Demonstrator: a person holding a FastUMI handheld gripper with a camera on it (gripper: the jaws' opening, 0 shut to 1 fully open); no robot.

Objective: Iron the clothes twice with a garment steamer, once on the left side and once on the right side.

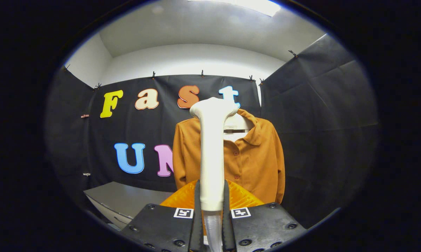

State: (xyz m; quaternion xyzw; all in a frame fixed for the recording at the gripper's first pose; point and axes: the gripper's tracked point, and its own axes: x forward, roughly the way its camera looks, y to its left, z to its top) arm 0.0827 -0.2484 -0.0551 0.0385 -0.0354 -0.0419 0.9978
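Observation:
A white garment steamer stands upright between my fingers, its flared head up near the collar of the garment. My gripper is shut on the steamer's handle, both fingers pressing its sides. Beyond it hangs an orange-brown buttoned jacket on a white hanger against the black cloth wall. The steamer's body hides the jacket's left front; the head sits a little left of the collar. I cannot tell whether the head touches the fabric.
A translucent orange part shows just behind my fingers at the steamer's base. A grey table lies low on the left. Black cloth walls close the booth behind and to the right of the jacket.

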